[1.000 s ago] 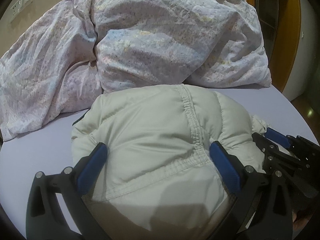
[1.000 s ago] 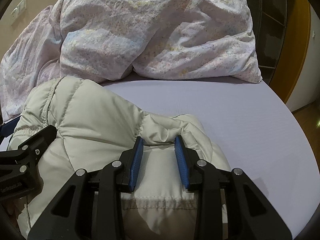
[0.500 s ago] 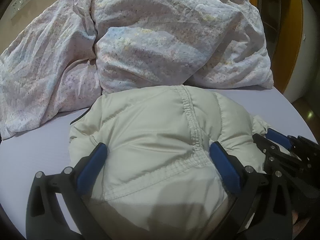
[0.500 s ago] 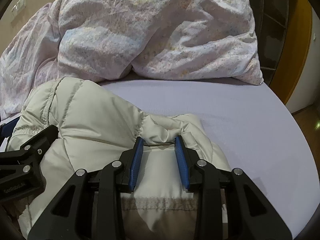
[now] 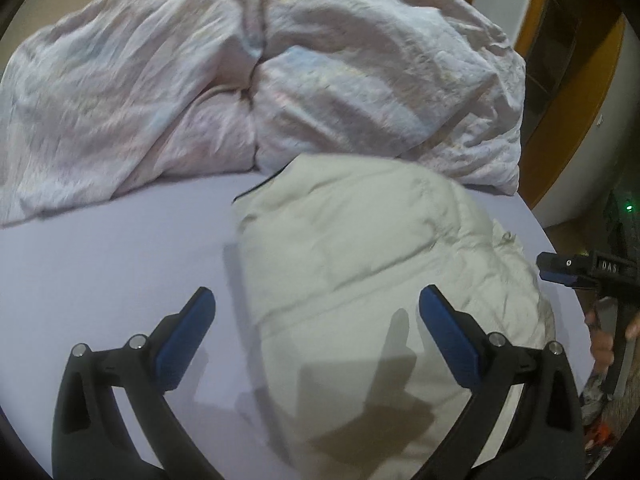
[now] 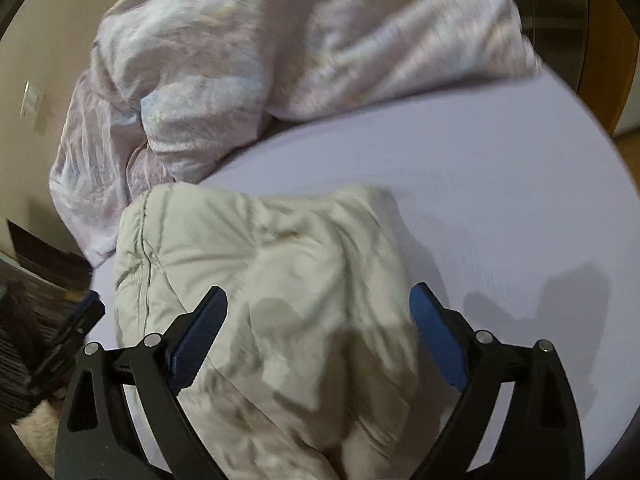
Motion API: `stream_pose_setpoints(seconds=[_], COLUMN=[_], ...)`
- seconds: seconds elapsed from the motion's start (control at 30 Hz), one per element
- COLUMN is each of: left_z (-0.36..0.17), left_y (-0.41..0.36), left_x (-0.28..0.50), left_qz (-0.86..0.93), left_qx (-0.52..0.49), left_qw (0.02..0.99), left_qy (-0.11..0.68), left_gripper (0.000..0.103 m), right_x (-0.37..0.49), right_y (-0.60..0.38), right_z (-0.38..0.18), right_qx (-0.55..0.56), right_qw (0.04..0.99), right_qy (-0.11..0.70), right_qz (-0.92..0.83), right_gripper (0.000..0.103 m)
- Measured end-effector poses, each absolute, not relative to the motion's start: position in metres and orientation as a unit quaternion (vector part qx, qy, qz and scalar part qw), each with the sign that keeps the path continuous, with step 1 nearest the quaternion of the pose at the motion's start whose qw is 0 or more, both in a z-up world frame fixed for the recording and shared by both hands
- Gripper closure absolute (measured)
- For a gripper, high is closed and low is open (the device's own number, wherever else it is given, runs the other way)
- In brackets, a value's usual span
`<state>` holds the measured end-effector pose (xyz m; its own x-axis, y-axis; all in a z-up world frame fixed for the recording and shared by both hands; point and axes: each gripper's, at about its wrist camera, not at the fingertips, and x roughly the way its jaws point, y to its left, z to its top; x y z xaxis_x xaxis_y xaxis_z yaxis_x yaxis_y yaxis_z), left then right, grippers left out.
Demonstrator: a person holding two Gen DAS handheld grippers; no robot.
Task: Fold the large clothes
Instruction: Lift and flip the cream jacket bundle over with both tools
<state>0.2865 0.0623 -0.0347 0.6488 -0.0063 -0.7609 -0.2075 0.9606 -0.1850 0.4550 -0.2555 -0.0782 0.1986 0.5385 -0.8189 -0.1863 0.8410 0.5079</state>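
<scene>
A cream puffer jacket (image 5: 380, 264) lies folded in a bundle on the lilac bed sheet (image 5: 100, 272). It also shows in the right wrist view (image 6: 280, 272). My left gripper (image 5: 316, 312) is open and empty, raised above the jacket's near left edge. My right gripper (image 6: 318, 312) is open and empty, raised above the jacket's near end. The right gripper also shows at the right edge of the left wrist view (image 5: 560, 272). The left gripper's tip shows at the left edge of the right wrist view (image 6: 86, 312).
A crumpled pale floral duvet (image 5: 240, 80) is heaped along the far side of the bed (image 6: 500, 184). An orange wooden frame (image 5: 572, 100) stands at the right. The bed's edge and floor lie at the right (image 5: 568, 236).
My right gripper has opened and let go of the jacket fold. Both grippers have lifted and pulled back from the jacket, which now lies on the sheet.
</scene>
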Motion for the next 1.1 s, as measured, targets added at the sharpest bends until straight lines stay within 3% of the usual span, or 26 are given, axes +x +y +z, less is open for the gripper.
stream_pose_setpoints(seconds=[0.23, 0.57, 0.77, 0.9, 1.1], left_z=[-0.052, -0.070, -0.080, -0.091, -0.110], left_y=[0.085, 0.092, 0.104, 0.112, 0.115], left_x=[0.272, 0.264, 0.268, 0.274, 0.281], left_qz=[0.032, 0.001, -0.016, -0.029, -0.048], left_qx=[-0.189, -0.230, -0.275, -0.324, -0.396], left_qw=[0.872, 0.851, 0.836, 0.818, 0.790], left_qy=[0.451, 0.472, 0.476, 0.473, 0.466], left_gripper=[0.002, 0.002, 0.002, 0.002, 0.002], right_x=[0.450, 0.444, 0.441, 0.436, 0.436], right_y=[-0.270, -0.243, -0.225, -0.234, -0.240], right_z=[-0.123, -0.151, -0.147, -0.147, -0.152], right_qx=[0.251, 0.298, 0.276, 0.284, 0.298], right_qw=[0.651, 0.587, 0.599, 0.602, 0.598], right_qy=[0.663, 0.688, 0.679, 0.671, 0.672], right_qz=[0.272, 0.305, 0.324, 0.327, 0.320], right_gripper=[0.006, 0.001, 0.001, 0.010, 0.010])
